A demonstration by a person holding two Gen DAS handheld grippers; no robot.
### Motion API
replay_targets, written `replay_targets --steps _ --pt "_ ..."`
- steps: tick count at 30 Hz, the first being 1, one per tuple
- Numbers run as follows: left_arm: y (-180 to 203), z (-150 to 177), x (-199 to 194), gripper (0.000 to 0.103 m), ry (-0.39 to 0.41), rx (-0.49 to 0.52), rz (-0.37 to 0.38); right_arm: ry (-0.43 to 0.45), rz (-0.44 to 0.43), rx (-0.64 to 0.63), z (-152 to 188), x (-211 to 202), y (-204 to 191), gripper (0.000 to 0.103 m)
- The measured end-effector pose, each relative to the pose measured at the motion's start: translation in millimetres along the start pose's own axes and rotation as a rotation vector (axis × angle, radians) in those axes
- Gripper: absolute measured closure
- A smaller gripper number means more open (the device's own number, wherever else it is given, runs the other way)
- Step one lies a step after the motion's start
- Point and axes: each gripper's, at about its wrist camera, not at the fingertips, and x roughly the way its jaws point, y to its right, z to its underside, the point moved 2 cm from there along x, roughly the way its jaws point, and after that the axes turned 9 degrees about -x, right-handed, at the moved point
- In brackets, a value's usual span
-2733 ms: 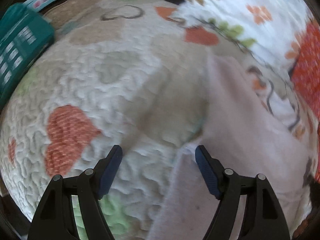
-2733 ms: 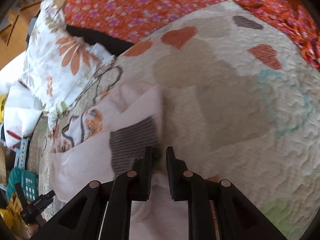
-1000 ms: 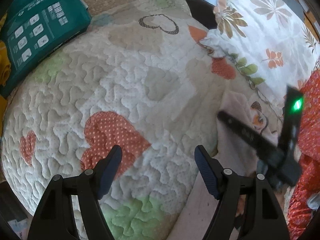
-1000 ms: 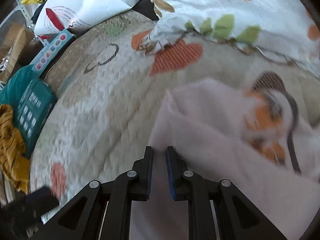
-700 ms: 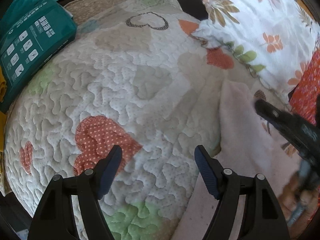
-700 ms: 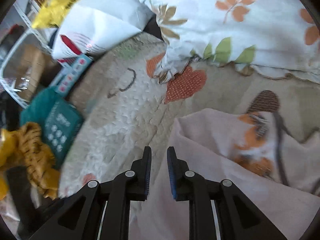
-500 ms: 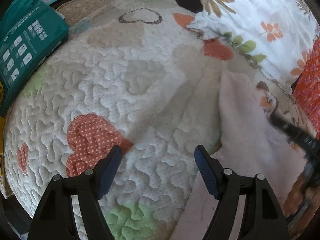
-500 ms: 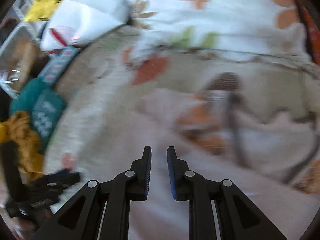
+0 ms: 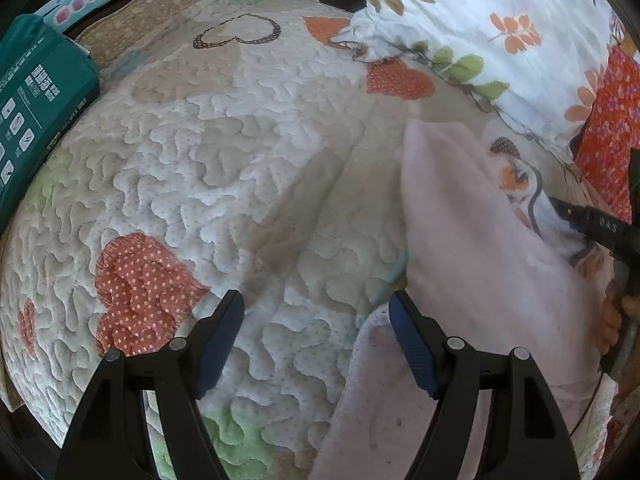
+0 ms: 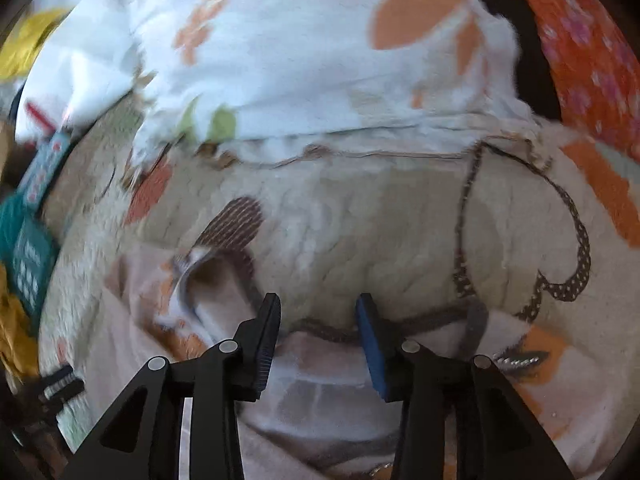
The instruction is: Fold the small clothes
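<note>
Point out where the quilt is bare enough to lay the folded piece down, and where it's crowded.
The bare stretch is the middle of the quilt, bordered by the teal package on one side and the pink garment on the other, ahead of the left hand-held gripper. It is crowded toward the floral pillow, where the garment and right hand-held gripper sit.

Left wrist view: garment (image 9: 472,248) on quilt (image 9: 248,184) at 3 o'clock; pillow (image 9: 500,28) behind it at 1 o'clock, box (image 9: 36,100) at 10 o'clock, off quilt's edge.

Right wrist view: garment (image 10: 328,396) under the camera, pillow (image 10: 320,48) at 12.
</note>
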Motion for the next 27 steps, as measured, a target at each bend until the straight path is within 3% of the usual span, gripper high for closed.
replay_targets --steps 2,6,11,14,16,18,19,20,27 --pt "-1 1 2 0.029 -0.009 -0.004 0.001 -0.031 -0.034 -0.075 8 1 -17 0.097" --pt "-5 2 1 0.029 -0.004 -0.013 -0.004 0.009 0.089 -0.173 15 -6 -34 0.098" --pt "-13 4 -3 0.029 0.013 -0.018 -0.024 0.137 0.307 -0.103 -13 -22 -17 0.097" --pt "-20 4 -8 0.029 0.024 -0.024 -0.033 0.142 0.345 -0.115 -19 -35 -21 0.097" --pt "-23 3 -10 0.029 0.023 -0.036 -0.024 0.183 0.366 -0.125 -18 -54 -29 0.089" --pt "-25 3 -13 0.029 0.019 -0.045 -0.010 0.214 0.410 -0.128 -12 -74 -35 0.069" --pt "-25 3 -16 0.029 0.020 -0.044 0.000 0.233 0.418 -0.124 -6 -87 -35 0.051" --pt "-24 4 -19 0.029 0.024 -0.040 0.009 0.244 0.421 -0.117 -2 -95 -37 0.040" --pt "-15 16 -38 0.028 0.032 -0.008 0.073 0.124 0.366 0.006 65 -125 -9 0.043"
